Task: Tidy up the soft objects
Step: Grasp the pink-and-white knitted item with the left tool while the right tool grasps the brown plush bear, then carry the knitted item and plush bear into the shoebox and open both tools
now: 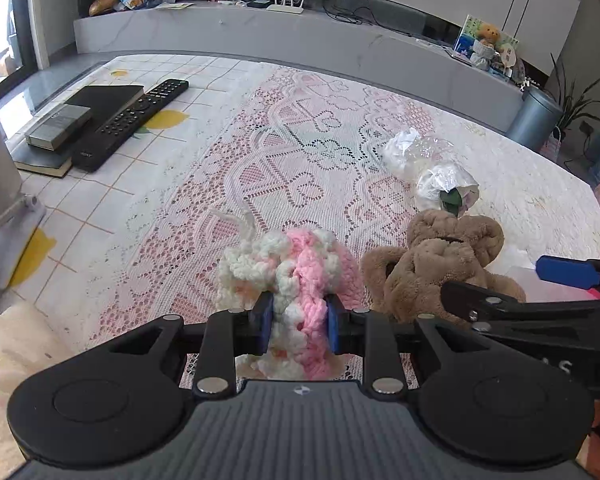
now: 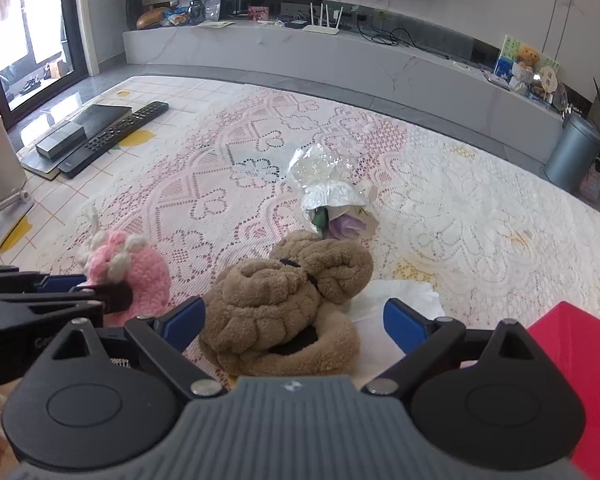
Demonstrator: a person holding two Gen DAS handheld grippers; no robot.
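Currently: left tongs (image 1: 299,322) clamped on pink-and-white crochet toy (image 1: 288,276), lower centre; right tongs (image 2: 295,320) apart astride brown plush bear (image 2: 288,304) on lace-covered worktop (image 2: 480,216); advisable to centre pads on its body before closing.

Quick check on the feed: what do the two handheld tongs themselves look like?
Both match: left tongs and right tongs have black linkage arms with silver rivets, blue finger pads, round black side discs, and a ribbed grey body bearing a small round logo.
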